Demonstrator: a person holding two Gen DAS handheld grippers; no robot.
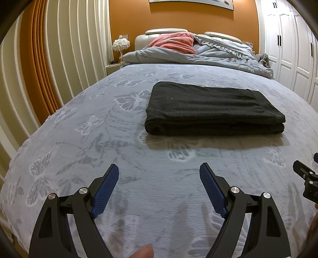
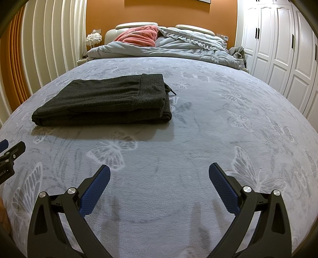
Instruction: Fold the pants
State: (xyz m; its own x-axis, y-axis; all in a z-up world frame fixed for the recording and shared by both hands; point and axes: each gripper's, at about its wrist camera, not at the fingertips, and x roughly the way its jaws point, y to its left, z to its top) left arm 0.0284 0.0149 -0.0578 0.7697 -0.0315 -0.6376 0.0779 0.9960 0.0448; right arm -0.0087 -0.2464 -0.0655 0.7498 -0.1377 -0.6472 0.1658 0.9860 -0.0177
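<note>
Bare bedspread [image 2: 178,150] lies open between both grippers and the folded pants [image 2: 111,99]

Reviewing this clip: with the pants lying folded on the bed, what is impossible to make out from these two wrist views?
- Dark pants: inner layers hidden by the top fold, both views.
- Drawstring: mostly tucked behind the stack in the right wrist view; hidden in the left.
- Wall picture: cut off by the top edge.
- Right gripper in the left wrist view: cropped by the frame edge.
- Bundle by the wardrobe: too small to identify.
</note>
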